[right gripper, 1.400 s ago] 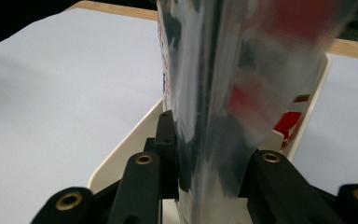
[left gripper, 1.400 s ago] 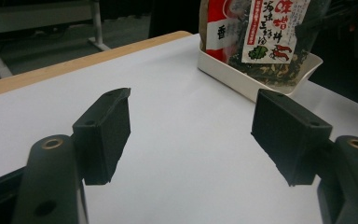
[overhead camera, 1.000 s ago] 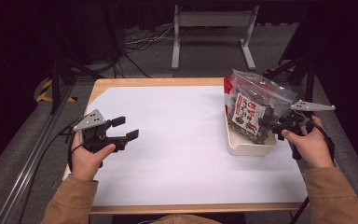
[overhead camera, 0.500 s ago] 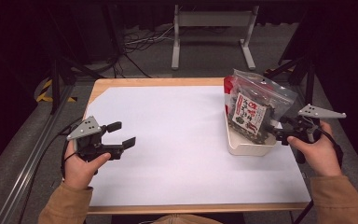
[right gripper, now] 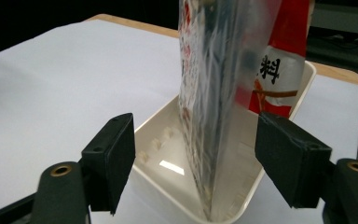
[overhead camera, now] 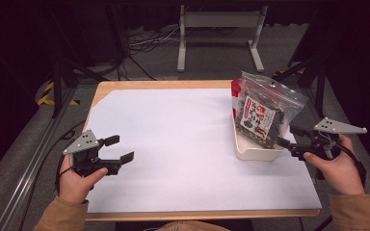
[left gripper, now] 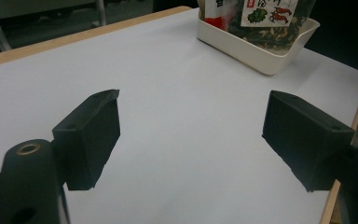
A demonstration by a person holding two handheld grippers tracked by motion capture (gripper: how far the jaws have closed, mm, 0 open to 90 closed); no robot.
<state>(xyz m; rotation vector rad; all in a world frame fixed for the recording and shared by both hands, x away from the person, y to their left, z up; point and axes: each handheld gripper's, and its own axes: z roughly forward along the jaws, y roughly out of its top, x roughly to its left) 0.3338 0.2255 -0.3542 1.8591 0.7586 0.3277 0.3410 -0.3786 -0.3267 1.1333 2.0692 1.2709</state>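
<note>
R gripper [overhead camera: 289, 139] open, jaws straddling bag edge | L gripper [overhead camera: 118, 150] open, idle over table [overhead camera: 173, 144] | bag [overhead camera: 262, 108] upright in tray [overhead camera: 255, 151] | likely light, soft, slippery film; pinch top edge, gently

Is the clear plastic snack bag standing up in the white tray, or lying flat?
Standing: the clear plastic snack bag rises on edge from the white tray, leaning slightly.
</note>
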